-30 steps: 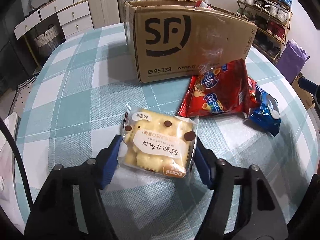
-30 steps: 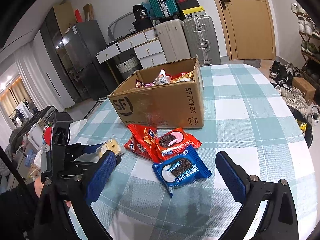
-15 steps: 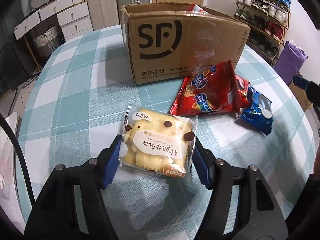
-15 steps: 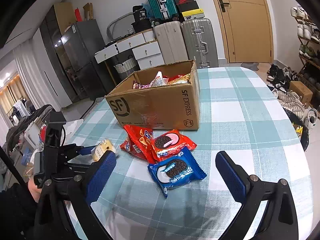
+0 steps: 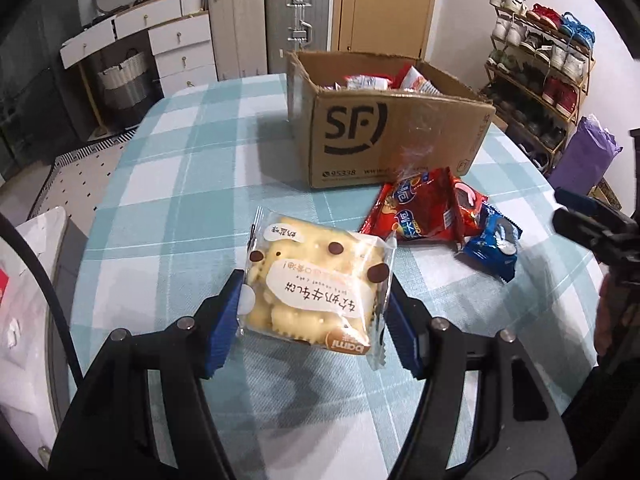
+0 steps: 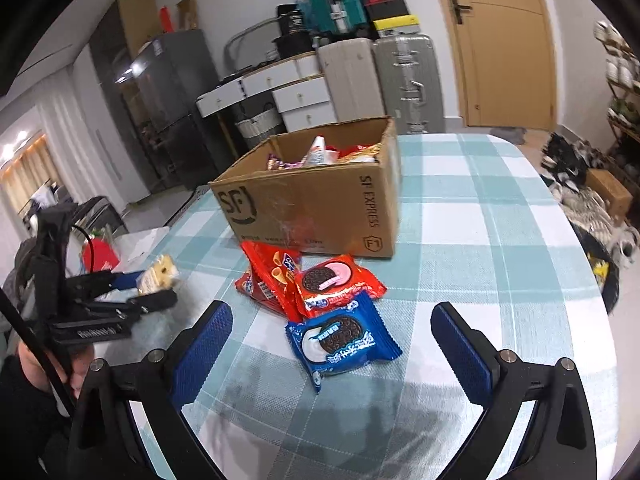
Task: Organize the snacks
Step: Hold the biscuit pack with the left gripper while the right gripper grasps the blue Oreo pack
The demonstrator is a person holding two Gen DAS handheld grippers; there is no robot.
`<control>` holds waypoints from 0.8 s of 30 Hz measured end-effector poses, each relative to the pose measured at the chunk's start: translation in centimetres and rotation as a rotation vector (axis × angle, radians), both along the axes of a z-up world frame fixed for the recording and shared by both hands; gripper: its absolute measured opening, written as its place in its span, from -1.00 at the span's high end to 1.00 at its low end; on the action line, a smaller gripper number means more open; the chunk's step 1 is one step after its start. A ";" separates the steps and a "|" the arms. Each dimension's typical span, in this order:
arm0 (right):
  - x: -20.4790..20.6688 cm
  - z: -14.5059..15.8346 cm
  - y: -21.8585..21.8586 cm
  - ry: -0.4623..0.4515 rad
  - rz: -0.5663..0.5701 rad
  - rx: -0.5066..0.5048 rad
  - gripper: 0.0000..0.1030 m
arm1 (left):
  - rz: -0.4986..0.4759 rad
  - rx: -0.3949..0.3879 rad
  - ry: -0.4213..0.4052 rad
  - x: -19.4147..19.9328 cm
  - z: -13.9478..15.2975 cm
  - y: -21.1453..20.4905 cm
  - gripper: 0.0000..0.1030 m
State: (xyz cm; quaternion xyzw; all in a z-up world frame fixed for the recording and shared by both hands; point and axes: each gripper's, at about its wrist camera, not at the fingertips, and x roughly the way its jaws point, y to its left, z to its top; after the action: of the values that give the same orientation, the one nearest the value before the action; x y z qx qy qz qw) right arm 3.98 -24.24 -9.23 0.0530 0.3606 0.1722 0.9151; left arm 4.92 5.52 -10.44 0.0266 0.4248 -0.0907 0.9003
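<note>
My left gripper (image 5: 314, 320) is shut on a clear pack of pale yellow biscuits (image 5: 316, 284), held above the checked tablecloth (image 5: 176, 184); from the right wrist view the same gripper (image 6: 154, 286) and pack (image 6: 158, 278) show at the left. Ahead stands an open cardboard box (image 5: 392, 136) with snacks inside. Beside it lie a red chip bag (image 5: 420, 208), a red cookie pack (image 6: 332, 284) and a blue cookie pack (image 6: 344, 340). My right gripper (image 6: 332, 348) stands open, low over the table, with the blue pack ahead between its fingers, untouched.
The table edge curves close on the left and right. Suitcases (image 5: 296, 20) and white drawers (image 5: 176, 40) stand behind the table, a shoe rack (image 5: 540, 64) and a purple bag (image 5: 584, 156) to the right. A person's hand (image 6: 44, 364) holds the left gripper.
The left gripper has risen with the biscuit pack and drawn back, so the box's inside now shows. The right gripper has stayed in place.
</note>
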 end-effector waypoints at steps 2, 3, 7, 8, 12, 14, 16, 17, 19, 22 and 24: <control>0.6 -0.9 0.3 0.031 0.029 -0.021 -0.97 | 0.000 -0.004 -0.013 -0.5 0.5 0.2 -0.24; 0.9 -1.3 0.4 0.044 0.033 -0.030 -0.97 | 0.001 -0.005 -0.021 -0.7 0.7 0.3 -0.24; 2.2 -3.1 1.1 0.098 0.050 -0.065 -0.97 | 0.000 -0.017 -0.028 -1.9 1.3 0.4 -0.24; 2.5 -3.4 1.4 0.103 0.049 -0.076 -0.96 | -0.001 -0.018 -0.026 -2.0 1.4 0.4 -0.24; 3.4 -4.3 2.3 0.120 0.060 -0.106 -0.92 | -0.004 -0.024 -0.033 -2.4 1.7 0.5 -0.24; 3.7 -4.9 3.0 0.137 0.067 -0.132 -0.89 | 0.003 -0.044 -0.030 -2.4 1.8 0.9 -0.24; 4.1 -5.6 3.4 0.152 0.083 -0.156 -0.77 | 0.010 -0.071 -0.020 -2.3 1.9 1.3 -0.24; 4.2 -5.9 3.6 0.157 0.086 -0.171 -0.74 | 0.011 -0.089 -0.014 -2.3 1.9 1.6 -0.24; 4.5 -6.5 3.7 0.173 0.089 -0.186 -0.64 | 0.014 -0.103 -0.008 -2.2 1.8 1.9 -0.24; 4.9 -6.5 3.4 0.173 0.094 -0.155 -0.58 | 0.016 -0.105 -0.008 -2.0 1.8 1.9 -0.24; 5.0 -6.5 3.5 0.173 0.090 -0.161 -0.52 | 0.016 -0.098 -0.011 -2.0 1.9 1.9 -0.24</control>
State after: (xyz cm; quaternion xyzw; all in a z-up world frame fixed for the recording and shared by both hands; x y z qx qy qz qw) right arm 8.98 -20.73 -15.71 -0.0223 0.4530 0.1784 0.8732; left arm 2.87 7.45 -8.59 -0.0204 0.4152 -0.1043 0.9035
